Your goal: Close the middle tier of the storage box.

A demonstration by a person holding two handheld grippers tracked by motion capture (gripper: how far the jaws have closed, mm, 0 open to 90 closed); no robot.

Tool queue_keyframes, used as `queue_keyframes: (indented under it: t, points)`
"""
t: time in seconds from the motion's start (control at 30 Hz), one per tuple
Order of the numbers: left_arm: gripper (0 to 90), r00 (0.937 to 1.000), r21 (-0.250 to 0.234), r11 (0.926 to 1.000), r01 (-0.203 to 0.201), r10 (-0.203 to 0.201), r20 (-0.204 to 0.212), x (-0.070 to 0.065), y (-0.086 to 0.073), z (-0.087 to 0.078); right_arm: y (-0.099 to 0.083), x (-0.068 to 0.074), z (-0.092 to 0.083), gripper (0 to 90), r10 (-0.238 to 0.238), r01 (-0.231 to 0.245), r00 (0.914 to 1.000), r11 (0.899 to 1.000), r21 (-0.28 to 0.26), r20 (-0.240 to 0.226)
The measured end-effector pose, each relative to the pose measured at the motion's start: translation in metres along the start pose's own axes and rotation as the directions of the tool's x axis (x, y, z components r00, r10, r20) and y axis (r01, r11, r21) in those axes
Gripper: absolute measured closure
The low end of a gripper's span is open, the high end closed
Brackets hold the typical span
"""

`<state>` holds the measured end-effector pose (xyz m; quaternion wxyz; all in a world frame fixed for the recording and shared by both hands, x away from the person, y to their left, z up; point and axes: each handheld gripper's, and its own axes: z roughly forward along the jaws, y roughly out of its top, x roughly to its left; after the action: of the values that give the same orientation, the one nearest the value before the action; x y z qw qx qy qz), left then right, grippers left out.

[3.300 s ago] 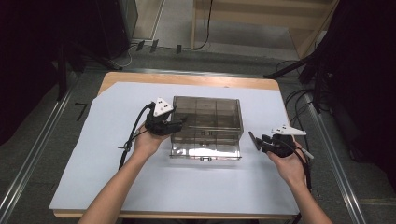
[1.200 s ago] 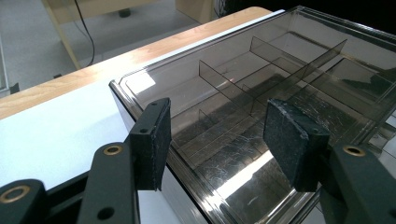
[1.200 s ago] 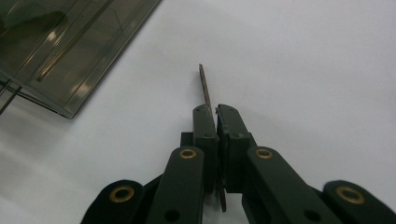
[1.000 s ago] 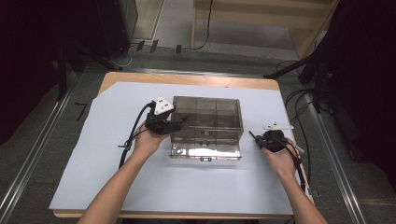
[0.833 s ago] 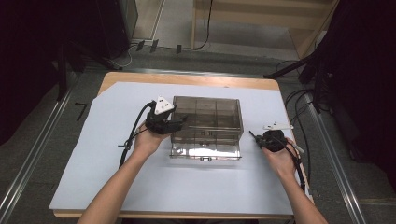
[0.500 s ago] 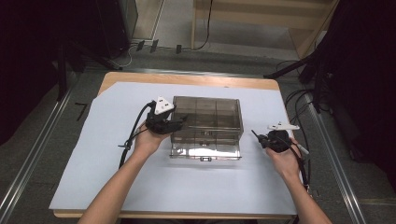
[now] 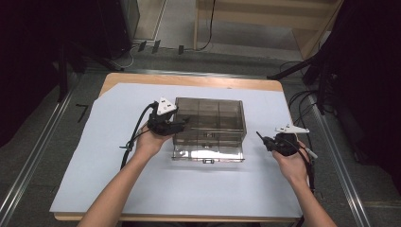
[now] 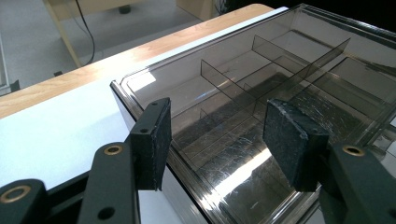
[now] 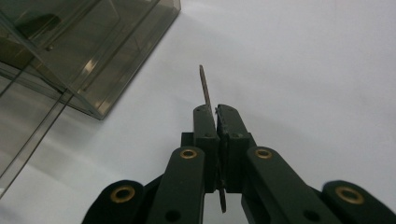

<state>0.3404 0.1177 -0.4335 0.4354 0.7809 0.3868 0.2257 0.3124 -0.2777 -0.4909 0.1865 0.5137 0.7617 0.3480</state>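
A smoky see-through compartment box stands mid-table, its inner dividers visible in the left gripper view. My left gripper sits at the box's left end. Its jaws are open and straddle the left rim, one pad outside the wall and the other over the top. To the right of the box, my right gripper is shut on a thin dark strip. The strip stands edge-on out of the closed jaws and points toward the box corner. The right gripper hovers over white paper.
A white paper sheet covers most of the wooden table. A black cable trails from the left gripper across the paper. Metal rails and cables lie on the floor at both sides, and wooden furniture stands behind the table.
The right gripper, with the strip in it, has edged slightly to the right, away from the box. The left hand and the box have stayed put.
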Motion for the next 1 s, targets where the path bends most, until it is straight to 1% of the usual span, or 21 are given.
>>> queue_keyframes:
  t: [0.27,0.37,0.47,0.53,0.93,1.0]
  points:
    - [43.7,1.0000,0.005,1.0000,-0.002,0.002,0.002,0.000,0.000,0.000,0.001,0.002,-0.004,87.6,-0.006,0.006,0.9999,1.000,-0.015,-0.011]
    - [44.0,1.0000,0.005,1.0000,0.000,0.000,-0.004,-0.001,0.000,-0.001,0.000,0.004,-0.009,87.6,-0.005,0.005,0.9998,1.000,-0.018,-0.019]
    - [44.1,1.0000,0.011,0.9999,-0.001,0.001,-0.001,-0.002,0.000,-0.002,0.000,0.006,-0.014,87.6,-0.016,0.015,0.9995,0.999,-0.028,-0.026]
    - [44.1,1.0000,0.013,0.9999,-0.002,0.002,0.002,-0.001,0.000,-0.002,0.000,0.007,-0.017,87.7,-0.015,0.014,0.9994,0.999,-0.031,-0.031]
    - [44.2,1.0000,0.011,0.9999,-0.001,0.001,0.000,-0.002,0.000,-0.002,0.001,0.011,-0.022,87.6,-0.016,0.014,0.9985,0.999,-0.042,-0.052]
    - [44.3,1.0000,0.011,0.9999,-0.001,0.001,-0.004,-0.002,0.000,-0.002,0.002,0.012,-0.026,87.6,-0.028,0.025,0.9981,0.998,-0.051,-0.056]
